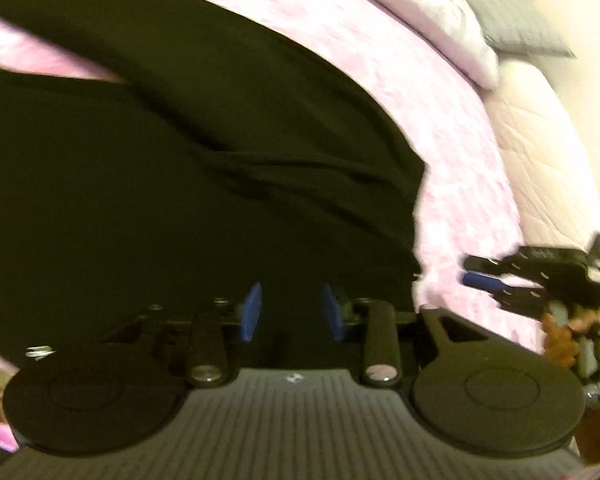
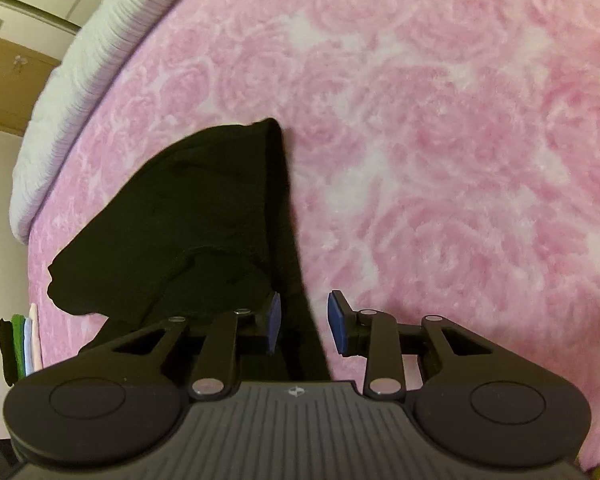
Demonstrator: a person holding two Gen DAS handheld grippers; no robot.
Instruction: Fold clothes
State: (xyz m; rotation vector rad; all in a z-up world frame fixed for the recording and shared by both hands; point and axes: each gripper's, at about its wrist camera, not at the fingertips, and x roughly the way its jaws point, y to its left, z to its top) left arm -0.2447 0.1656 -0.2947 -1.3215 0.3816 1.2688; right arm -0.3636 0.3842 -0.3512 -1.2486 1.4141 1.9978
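A black garment [image 1: 180,160] lies spread with a few creases on a pink rose-patterned blanket [image 1: 460,200]. My left gripper [image 1: 293,314] hangs over its right part, jaws apart, nothing pinched between the blue pads [image 1: 252,312]. In the right wrist view a folded corner of the garment [image 2: 180,220] points up the blanket [image 2: 420,120]. My right gripper [image 2: 305,324] stands open above the garment's right edge, which runs under the gap without the pads pressing on it. The right gripper [image 1: 476,274] also shows at the right of the left wrist view, over bare blanket, held by a hand [image 1: 560,340].
A white pillow [image 1: 460,40] and a grey pillow [image 1: 520,28] lie at the head of the bed. A white quilted mattress edge [image 2: 80,80] borders the blanket. A small stack of folded clothes [image 2: 20,352] sits at the left edge, and a wooden wardrobe [image 2: 4,80] stands beyond.
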